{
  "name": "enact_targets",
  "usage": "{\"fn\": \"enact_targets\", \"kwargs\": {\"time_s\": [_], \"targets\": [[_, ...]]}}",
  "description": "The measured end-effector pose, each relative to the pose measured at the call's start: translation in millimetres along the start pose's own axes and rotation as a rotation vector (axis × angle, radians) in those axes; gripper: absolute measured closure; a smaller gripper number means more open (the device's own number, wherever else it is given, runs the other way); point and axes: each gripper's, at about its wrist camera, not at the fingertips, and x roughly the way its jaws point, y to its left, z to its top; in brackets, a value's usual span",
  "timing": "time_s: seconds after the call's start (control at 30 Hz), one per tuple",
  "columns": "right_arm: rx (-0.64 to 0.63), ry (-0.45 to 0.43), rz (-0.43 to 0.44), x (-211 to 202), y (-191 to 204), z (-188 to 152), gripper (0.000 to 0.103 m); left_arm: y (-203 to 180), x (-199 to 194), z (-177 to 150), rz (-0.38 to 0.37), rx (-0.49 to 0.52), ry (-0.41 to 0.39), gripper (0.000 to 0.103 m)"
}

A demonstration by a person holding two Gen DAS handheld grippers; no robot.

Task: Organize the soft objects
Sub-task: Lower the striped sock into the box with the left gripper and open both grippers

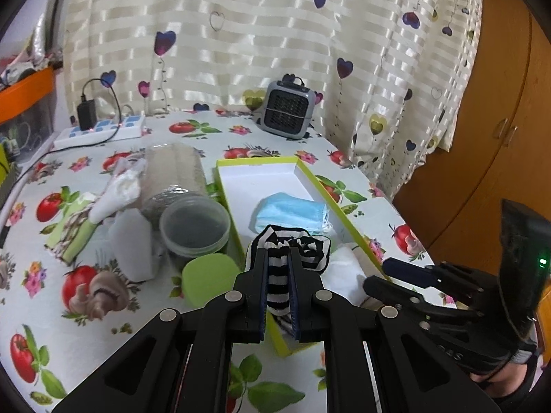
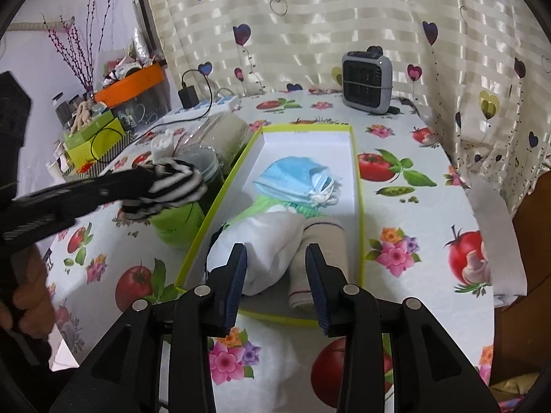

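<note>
My left gripper (image 1: 278, 251) is shut on a black-and-white striped sock (image 1: 303, 246) and holds it above the near left edge of the green-rimmed white box (image 1: 241, 168). The sock also shows in the right wrist view (image 2: 172, 186), hanging from the left gripper (image 2: 151, 175). In the box (image 2: 356, 172) lie blue face masks (image 2: 296, 177), a white cloth (image 2: 265, 241), a beige sock (image 2: 323, 244) and a green item (image 2: 261, 206). My right gripper (image 2: 277, 251) is open and empty above the white cloth; it also shows in the left wrist view (image 1: 375, 273).
Left of the box stand a clear plastic jar (image 1: 194, 225), its green lid (image 1: 206, 280), a wrapped beige roll (image 1: 172, 168), white cloth items (image 1: 120, 192) and a tissue pack (image 1: 74, 227). A grey heater (image 1: 287, 108) and power strip (image 1: 100, 132) sit at the back by the curtain.
</note>
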Motion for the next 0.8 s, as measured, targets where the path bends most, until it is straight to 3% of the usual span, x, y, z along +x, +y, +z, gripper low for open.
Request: {"fn": "enact_targets", "kwargs": {"time_s": [0.5, 0.67, 0.8], "targets": [[0.043, 0.001, -0.001, 7.4, -19.6, 3.3, 0.066, -8.6, 68.7, 13.6, -0.055, -0.011, 0.102, 0.09], [0.05, -0.003, -0.001, 7.1, -23.4, 3.6, 0.066, -7.3, 72.1, 13.3, -0.068, -0.012, 0.104, 0.08], [0.05, -0.009, 0.001, 4.7, -22.9, 3.3, 0.066, -6.6, 62.6, 14.3, -0.067, -0.012, 0.084, 0.079]]}}
